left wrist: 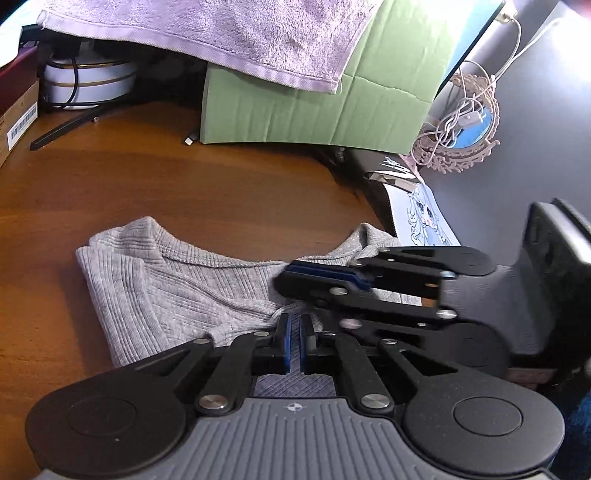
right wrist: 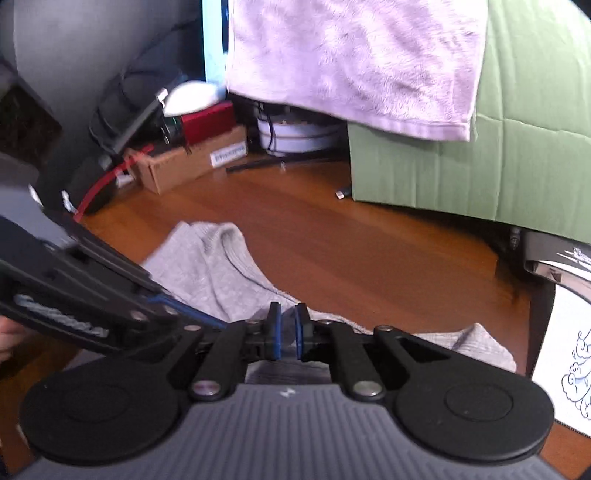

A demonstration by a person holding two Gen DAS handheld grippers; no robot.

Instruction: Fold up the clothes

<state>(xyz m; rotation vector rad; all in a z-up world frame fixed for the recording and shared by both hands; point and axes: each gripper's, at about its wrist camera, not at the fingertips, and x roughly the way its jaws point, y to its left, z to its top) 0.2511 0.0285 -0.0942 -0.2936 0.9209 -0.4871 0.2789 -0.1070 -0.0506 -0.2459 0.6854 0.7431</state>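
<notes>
Grey ribbed garment: lies part-folded on wooden desk. Left gripper and right gripper each pinch its near edge, close together. Risk: thin fabric slipping free, fold skewing.

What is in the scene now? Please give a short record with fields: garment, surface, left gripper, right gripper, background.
garment: grey ribbed top, partly folded
surface: wooden table
left gripper: shut on the grey ribbed top
right gripper: shut on the same garment
background: lilac towel draped over green box
</notes>
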